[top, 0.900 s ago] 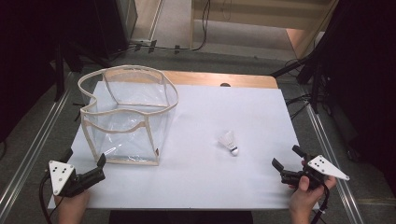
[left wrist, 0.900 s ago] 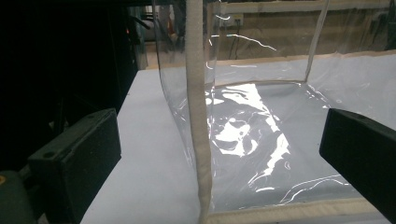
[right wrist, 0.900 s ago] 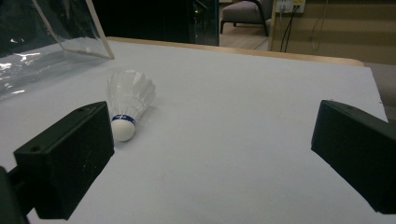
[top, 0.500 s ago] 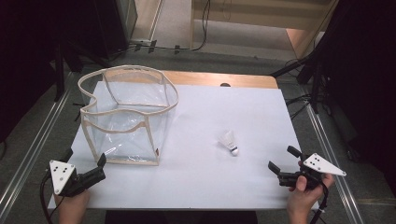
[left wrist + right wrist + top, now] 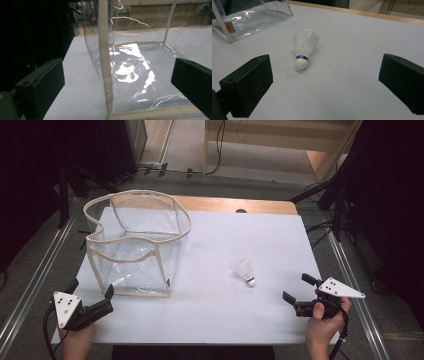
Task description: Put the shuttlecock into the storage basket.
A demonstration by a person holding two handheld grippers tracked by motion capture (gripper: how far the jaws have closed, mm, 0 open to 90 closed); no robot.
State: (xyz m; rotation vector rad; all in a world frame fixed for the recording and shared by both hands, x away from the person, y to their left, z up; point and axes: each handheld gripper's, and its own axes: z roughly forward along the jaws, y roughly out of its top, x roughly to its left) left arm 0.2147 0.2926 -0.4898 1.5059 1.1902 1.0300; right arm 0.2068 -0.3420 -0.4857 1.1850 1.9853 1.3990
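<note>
The clear plastic bag with cream fabric edging (image 5: 136,245), the biggest thing on the white counter (image 5: 215,320), stands open-topped at the left of the high view, its near corner seam rising straight between the spread, empty jaws of the left gripper (image 5: 90,306) at the lower left of the frame. The right gripper (image 5: 298,294), at the lower right, also has its jaws released and holds nothing. Up and to the left of it, near the frame's middle and well apart from the bag, lies the small white feathered shuttlecock (image 5: 245,272). It rests on its side, long axis slanting, cork nose toward the right gripper and feather skirt toward the frame's upper left. The right hand is plainly the nearer, so I judge the pick is its own.
</note>
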